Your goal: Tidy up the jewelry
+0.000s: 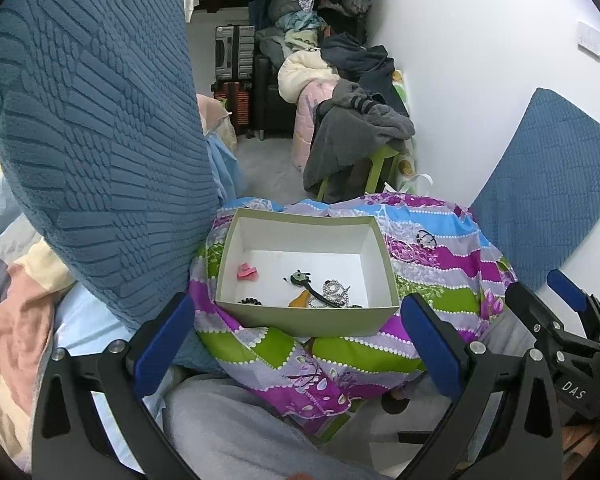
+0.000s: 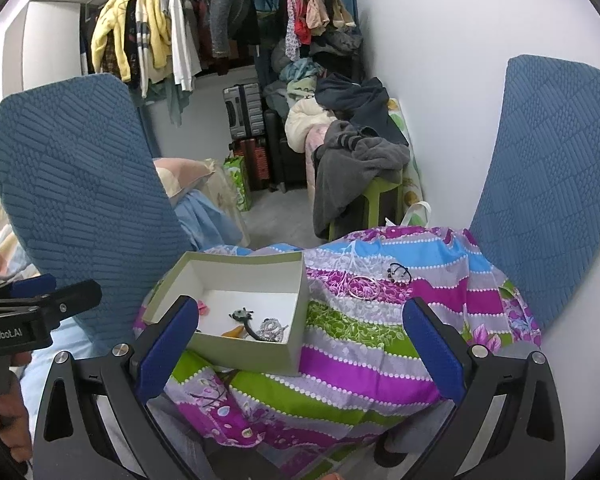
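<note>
The box [image 1: 306, 312] sits on a bright patterned cushion [image 1: 340, 352] straight ahead of the left gripper [image 1: 298, 338], framed between its blue fingers [image 1: 434, 350], which stand wide apart and hold nothing. The right gripper [image 2: 300, 346] hangs a little to the side, its own fingers just as wide and empty, with the box [image 2: 236, 344] ahead and toward its left finger.

A fair share of the sorting looks done. Inside the box lie a small pink clip [image 1: 247, 271], a dark hair clip [image 1: 314, 290] with a sparkly piece [image 1: 334, 290] beside it, something orange [image 1: 298, 301] and a dark coiled band [image 1: 250, 301] near the front wall.

What is left lies out on the cushion, ahead of the right gripper and beyond the box's far right corner: a thin silver bangle [image 2: 363, 288] and, just beside it, a small dark beaded piece [image 2: 399, 273]. Both are apart from the box and untouched by either gripper. I would say those two still need to go in; whether anything else hides in the folds I cannot tell.
</note>
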A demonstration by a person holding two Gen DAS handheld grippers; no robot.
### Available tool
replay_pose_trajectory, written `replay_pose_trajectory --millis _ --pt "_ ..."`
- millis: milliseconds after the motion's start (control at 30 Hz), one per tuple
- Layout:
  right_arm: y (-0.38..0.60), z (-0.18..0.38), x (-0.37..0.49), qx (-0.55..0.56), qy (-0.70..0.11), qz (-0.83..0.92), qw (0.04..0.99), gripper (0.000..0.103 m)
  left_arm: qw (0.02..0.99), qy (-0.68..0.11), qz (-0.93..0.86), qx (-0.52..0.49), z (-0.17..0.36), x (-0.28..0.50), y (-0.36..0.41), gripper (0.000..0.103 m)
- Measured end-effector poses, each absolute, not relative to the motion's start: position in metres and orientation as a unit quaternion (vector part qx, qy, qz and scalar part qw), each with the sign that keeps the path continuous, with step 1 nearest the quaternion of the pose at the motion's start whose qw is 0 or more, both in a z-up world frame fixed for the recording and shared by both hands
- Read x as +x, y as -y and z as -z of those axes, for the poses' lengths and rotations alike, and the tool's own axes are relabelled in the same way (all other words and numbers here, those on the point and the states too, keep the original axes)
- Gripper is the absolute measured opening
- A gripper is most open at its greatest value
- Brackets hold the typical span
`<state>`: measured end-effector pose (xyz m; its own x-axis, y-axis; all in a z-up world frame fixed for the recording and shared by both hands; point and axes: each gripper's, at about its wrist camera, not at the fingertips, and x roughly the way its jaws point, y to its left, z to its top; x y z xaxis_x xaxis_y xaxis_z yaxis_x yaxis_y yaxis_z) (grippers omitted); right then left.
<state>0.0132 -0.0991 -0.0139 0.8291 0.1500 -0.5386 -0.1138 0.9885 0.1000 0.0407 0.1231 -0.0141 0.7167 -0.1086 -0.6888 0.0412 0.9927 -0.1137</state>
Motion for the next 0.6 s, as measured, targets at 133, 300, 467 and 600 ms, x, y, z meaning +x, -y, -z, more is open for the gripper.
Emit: replay_pose_trajectory --millis 133,300,467,600 --pt "0.0976 0.0144 0.0123 0.031 -0.283 -0.07 0.956 0.103 0.925 -0.374 0.04 -0.046 0.0131 0.04 -0.1251 0.102" --pt "0.0973 0.013 0.0112 0.027 -0.283 -0.067 0.957 0.103 0.926 -0.374 0.038 -0.047 0.0117 0.0381 -0.1286 0.102" --pt "0.0968 0.0108 0.0121 0.028 -0.283 -0.064 0.957 0.103 0.925 -0.375 0.038 -0.046 0.0103 0.0393 -0.1297 0.102" --pt "0.0972 0.0118 0.0145 0.025 -0.286 -0.063 0.956 0.103 0.924 -0.379 0.039 -0.044 0.0106 0.0411 -0.1288 0.102"
